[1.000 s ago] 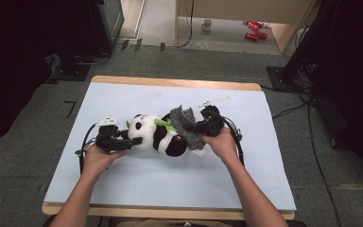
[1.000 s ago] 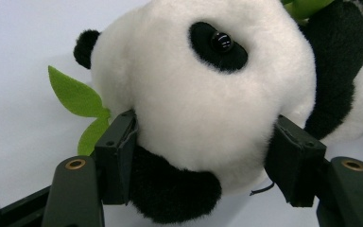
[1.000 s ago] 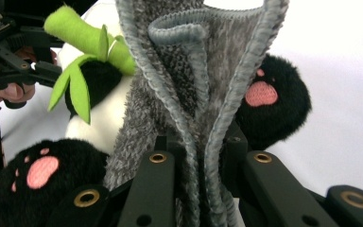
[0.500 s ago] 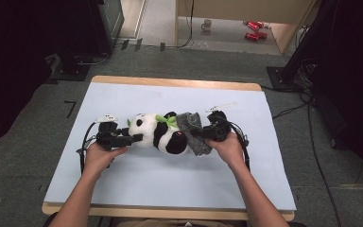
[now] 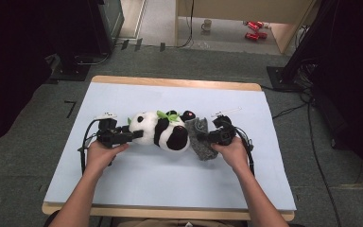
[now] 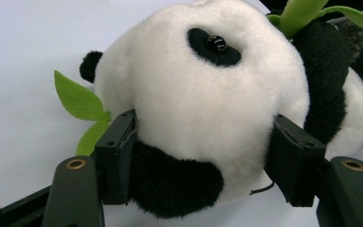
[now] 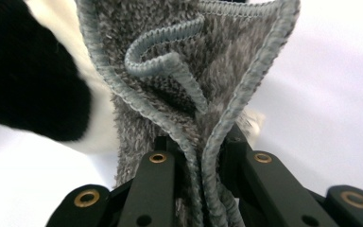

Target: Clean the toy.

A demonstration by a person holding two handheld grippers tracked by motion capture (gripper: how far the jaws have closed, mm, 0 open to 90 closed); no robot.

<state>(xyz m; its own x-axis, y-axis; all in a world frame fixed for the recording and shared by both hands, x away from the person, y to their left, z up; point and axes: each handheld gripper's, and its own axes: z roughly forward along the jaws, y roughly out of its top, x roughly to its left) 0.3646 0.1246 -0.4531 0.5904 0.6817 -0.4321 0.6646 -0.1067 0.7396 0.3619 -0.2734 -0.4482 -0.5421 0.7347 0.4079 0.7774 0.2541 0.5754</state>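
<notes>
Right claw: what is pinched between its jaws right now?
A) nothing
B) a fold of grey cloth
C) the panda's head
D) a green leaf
B: in the right gripper view the right claw has its jaws shut on bunched edges of the grey cloth, beside the plush panda.

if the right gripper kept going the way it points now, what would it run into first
Probably the panda plush toy: the right gripper, shut on the grey cloth, points left at its black rear, which lies just beyond the cloth.
</notes>
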